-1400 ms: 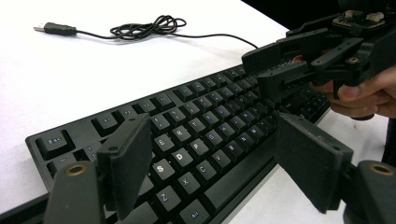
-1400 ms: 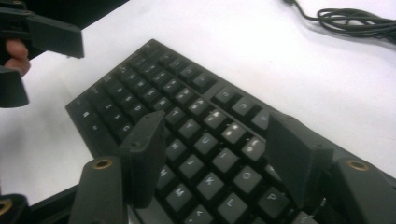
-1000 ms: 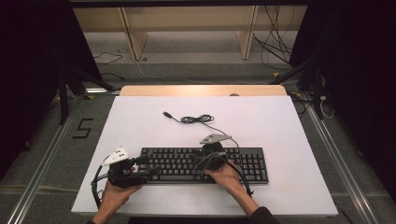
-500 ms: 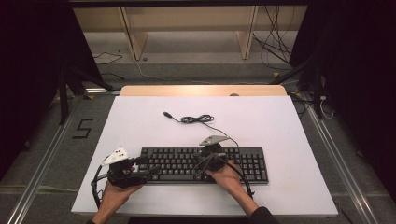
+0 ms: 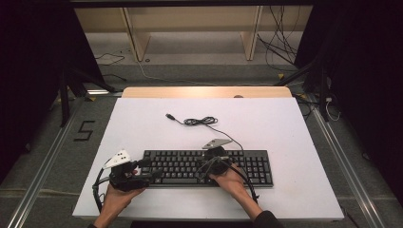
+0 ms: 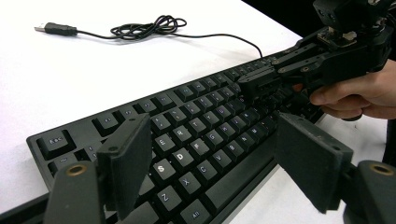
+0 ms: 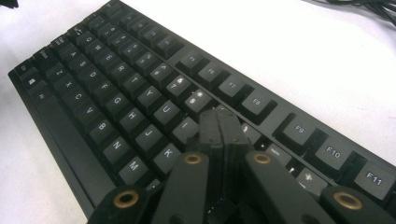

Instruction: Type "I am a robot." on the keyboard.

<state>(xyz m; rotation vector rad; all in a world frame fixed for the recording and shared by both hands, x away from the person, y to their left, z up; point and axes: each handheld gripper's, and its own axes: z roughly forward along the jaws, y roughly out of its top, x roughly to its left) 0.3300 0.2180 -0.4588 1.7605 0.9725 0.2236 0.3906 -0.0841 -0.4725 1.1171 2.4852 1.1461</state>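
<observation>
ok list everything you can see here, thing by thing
keyboard: 1, black, near edge of the table, between the two grippers
keyboard cable: 1, black, coiled loosely on the table beyond the keyboard, plug end lying free
table: 1, white top with a pale wooden strip along the far edge
shelf unit: 1, light wood, on the floor beyond the table
floor cables: several, black, on the grey floor at the far right
floor mark: 1, black figure 5, left of the table
left gripper: 1, black, jaws open over the keyboard's left end
right gripper: 1, black, jaws shut, tips over the middle keys
hands: 2, one behind each gripper
</observation>
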